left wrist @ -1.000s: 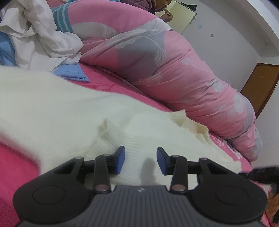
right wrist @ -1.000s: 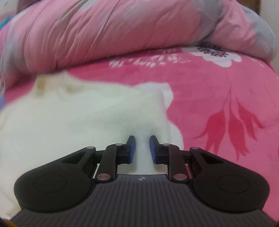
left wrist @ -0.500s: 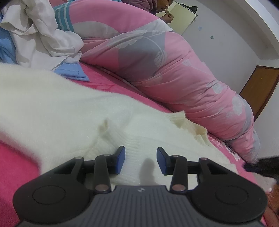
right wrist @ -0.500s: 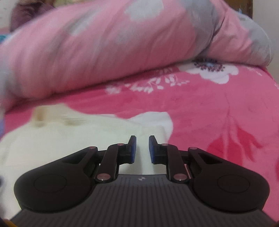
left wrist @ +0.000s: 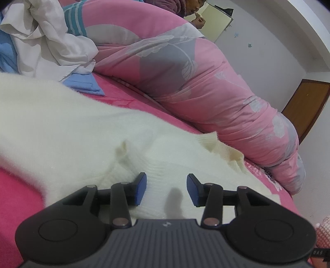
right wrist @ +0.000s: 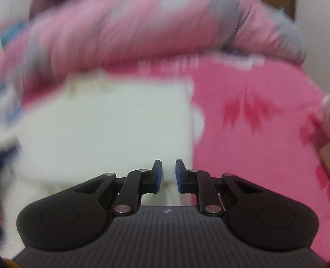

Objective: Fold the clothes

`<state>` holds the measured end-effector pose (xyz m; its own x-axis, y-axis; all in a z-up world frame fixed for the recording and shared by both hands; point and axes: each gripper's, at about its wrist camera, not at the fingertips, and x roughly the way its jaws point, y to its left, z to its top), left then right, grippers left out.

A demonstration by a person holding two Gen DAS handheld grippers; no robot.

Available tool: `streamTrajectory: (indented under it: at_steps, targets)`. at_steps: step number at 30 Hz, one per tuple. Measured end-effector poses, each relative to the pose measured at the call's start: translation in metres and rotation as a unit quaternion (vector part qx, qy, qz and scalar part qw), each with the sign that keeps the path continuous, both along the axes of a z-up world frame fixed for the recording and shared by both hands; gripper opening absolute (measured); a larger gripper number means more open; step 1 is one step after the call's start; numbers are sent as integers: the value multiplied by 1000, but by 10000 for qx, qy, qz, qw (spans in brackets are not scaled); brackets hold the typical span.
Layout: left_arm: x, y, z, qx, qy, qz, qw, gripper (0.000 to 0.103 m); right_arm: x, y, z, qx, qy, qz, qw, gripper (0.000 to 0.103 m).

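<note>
A fluffy white sweater (left wrist: 72,123) lies spread over the pink bedsheet (left wrist: 12,206), its ribbed edge toward the duvet. My left gripper (left wrist: 166,183) hovers low over its near part. The jaws are opening, with only the flat knit beneath them and nothing pinched. In the blurred right wrist view, my right gripper (right wrist: 168,171) stands nearly closed on a pinch of the sweater (right wrist: 103,123). The cloth stretches away from the pads with a straight right edge.
A rolled pink and grey duvet (left wrist: 196,78) runs along the far side of the bed. A pile of white clothes (left wrist: 41,41) and a folded blue piece (left wrist: 82,82) sit at upper left. A person (left wrist: 185,8) sits behind the duvet. A brown door (left wrist: 305,107) is at right.
The right gripper has swept sideways with the sweater in it, blurring its view, and the cloth now shows a straight edge. It has left the left view's right edge. The left gripper stayed put.
</note>
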<state>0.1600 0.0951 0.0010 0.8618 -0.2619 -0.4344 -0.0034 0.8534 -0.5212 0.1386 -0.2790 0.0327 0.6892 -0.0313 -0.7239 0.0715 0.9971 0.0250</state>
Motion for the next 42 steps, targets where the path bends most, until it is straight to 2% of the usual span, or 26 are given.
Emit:
streamTrajectory:
  at_steps: [1,5,9,11,13,15,22,26,28,30,35,40,42]
  targets:
    - [0,0,0,-13,0,-2,10000,45,-3,3,4,-67,-31,-36,10000,13]
    - [1,-1,1,45,35,3,10000,45,-47,12,37,582,-575,29,9966,14]
    - [1,-4,6,144,183,5,9997,45,-90,28,5,752,-660,167,9948,14]
    - [-7,-2,15,225,298,-56,9993,45,-103,27,-20,921,-762,5,9928,14]
    - [-19,1,25,318,389,-107,9987,46,-110,25,-26,983,-1002,-58,9901,14]
    - [-35,8,35,342,456,-81,9983,50,-111,26,-26,953,-1032,-46,9901,14]
    - [-125,73,60,-55,154,811,9966,57,-116,19,-28,1191,-1100,-41,9868,14]
    - [-164,123,54,-223,136,1717,9848,62,-116,18,-29,1235,-1120,-38,9860,14]
    - [-172,144,50,-421,112,2016,9785,75,-116,18,-29,1218,-1116,-37,9863,14]
    - [-177,164,46,-645,54,2236,9725,82,-116,19,-28,1196,-1113,-37,9866,14]
    - [-175,205,31,-1409,128,2694,9526,83,-116,19,-28,1163,-1105,-32,9870,14]
    - [-154,226,12,-2198,135,2760,9356,83,-115,20,-28,1121,-1088,-37,9877,14]
    - [-146,230,9,-2320,147,2839,9302,83,-115,20,-28,1101,-1080,-39,9880,14]
